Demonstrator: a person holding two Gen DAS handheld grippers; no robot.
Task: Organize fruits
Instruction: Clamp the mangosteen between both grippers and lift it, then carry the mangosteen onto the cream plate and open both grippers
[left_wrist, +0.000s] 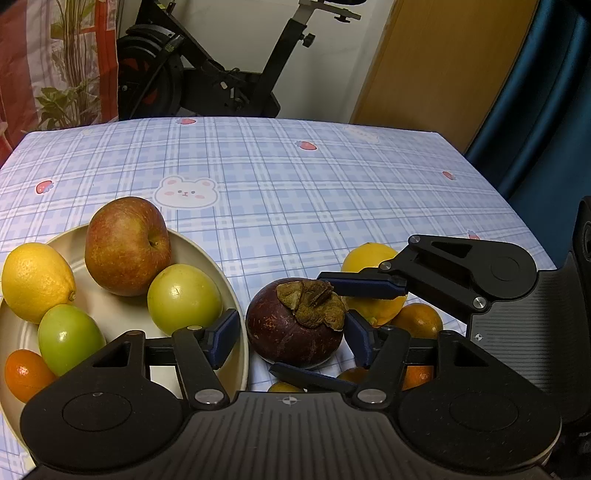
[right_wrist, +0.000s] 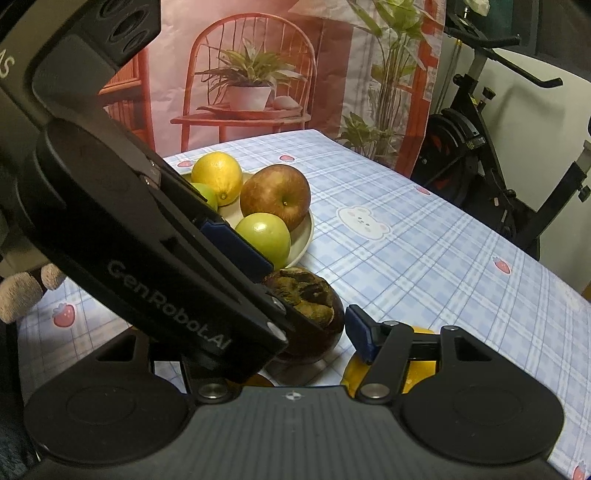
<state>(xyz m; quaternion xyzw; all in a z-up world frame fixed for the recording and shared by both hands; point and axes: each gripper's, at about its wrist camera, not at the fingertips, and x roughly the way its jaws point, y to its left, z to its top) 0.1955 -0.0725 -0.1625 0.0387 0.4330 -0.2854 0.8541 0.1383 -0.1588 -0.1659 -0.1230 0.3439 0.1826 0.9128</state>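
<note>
A dark purple mangosteen (left_wrist: 291, 332) with a dry brown calyx rests on the checked tablecloth beside a cream plate (left_wrist: 221, 258). My left gripper (left_wrist: 291, 334) straddles it, one blue pad against each flank. My right gripper (left_wrist: 295, 320) reaches in from the right. One of its fingers lies against the calyx at the back and the other along the fruit's near side. In the right wrist view the left gripper's body hides the right gripper's (right_wrist: 291, 325) left finger, and the mangosteen (right_wrist: 317, 332) sits just left of its right pad. The plate holds a red apple (left_wrist: 127, 245), a lemon (left_wrist: 37, 282), two green fruits (left_wrist: 184, 297) and a small orange (left_wrist: 26, 374).
Loose on the cloth behind the right gripper lie another lemon (left_wrist: 364, 254) and small oranges (left_wrist: 419, 319). The far half of the table (left_wrist: 295, 177) is bare cloth. An exercise bike (left_wrist: 229, 74) stands beyond the far edge. A blue chair (left_wrist: 546, 129) is at the right.
</note>
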